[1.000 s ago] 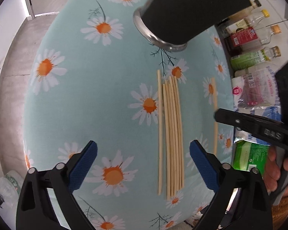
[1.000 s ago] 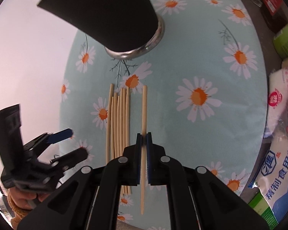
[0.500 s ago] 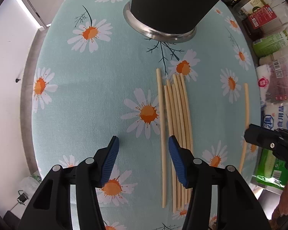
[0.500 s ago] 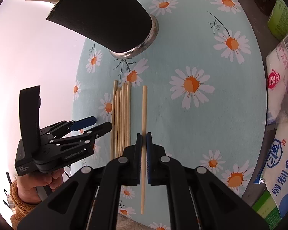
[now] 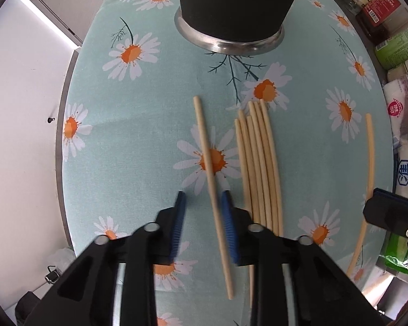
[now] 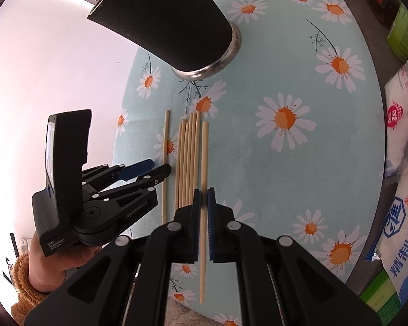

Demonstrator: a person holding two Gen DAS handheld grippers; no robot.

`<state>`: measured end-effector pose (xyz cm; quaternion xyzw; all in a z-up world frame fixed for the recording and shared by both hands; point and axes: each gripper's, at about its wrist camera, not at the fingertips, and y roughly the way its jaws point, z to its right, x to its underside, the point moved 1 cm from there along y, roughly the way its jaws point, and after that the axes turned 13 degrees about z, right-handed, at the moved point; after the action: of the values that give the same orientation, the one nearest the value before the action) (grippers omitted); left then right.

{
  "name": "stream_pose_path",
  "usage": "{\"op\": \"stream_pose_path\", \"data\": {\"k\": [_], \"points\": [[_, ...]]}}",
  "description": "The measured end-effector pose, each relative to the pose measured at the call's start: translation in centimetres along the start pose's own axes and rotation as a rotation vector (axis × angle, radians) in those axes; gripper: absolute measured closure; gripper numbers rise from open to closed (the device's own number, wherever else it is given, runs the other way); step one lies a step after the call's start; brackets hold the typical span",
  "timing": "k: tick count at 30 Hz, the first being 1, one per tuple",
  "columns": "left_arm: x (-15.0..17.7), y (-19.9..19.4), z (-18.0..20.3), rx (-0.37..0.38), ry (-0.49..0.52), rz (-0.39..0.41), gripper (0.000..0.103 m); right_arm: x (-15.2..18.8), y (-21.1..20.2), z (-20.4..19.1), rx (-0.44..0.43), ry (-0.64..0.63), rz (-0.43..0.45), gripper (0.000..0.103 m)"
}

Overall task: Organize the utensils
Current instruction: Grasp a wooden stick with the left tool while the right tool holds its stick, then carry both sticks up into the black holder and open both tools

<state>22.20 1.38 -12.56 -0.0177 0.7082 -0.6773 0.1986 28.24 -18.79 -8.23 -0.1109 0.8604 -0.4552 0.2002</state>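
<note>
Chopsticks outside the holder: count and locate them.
8: a lone chopstick between the left gripper's closing jaws; a bundle of six beside it on the cloth; a held chopstick in the right gripper. Overlap may hide some.

The left gripper (image 5: 204,225) now straddles the lone chopstick (image 5: 208,160) (a second ago it hung wide open beside the bundle (image 5: 261,168)), and its jaws are closing around it. The right gripper (image 6: 203,212) lifts its clamped chopstick (image 6: 204,163) slightly.
</note>
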Motion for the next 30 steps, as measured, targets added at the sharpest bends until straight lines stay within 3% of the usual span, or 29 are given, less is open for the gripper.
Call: {"op": "stream_pose_path", "data": {"k": [2, 5, 18, 24, 30], "points": [[-0.1, 0.0, 0.7, 0.004, 0.004, 0.001, 0.096, 0.1, -0.1, -0.1, -0.002, -0.004, 0.0, 0.098], [-0.2, 0.0, 0.5, 0.012, -0.001, 0.0, 0.098, 0.1, -0.1, 0.0, -0.002, -0.005, 0.0, 0.098], [0.3, -1.7, -2.3, 0.143, -0.067, 0.028, 0.099, 0.2, 0.6, -0.3, 0.029, 0.003, 0.008, 0.098], [1.1, -4.8, -4.4, 0.252, -0.116, 0.09, 0.099, 0.1, 0.8, -0.8, -0.025, 0.047, 0.027, 0.097], [0.8, -8.1, -6.4, 0.363, -0.152, 0.167, 0.099, -0.4, 1.0, -2.0, -0.021, 0.062, 0.048, 0.097]]}}
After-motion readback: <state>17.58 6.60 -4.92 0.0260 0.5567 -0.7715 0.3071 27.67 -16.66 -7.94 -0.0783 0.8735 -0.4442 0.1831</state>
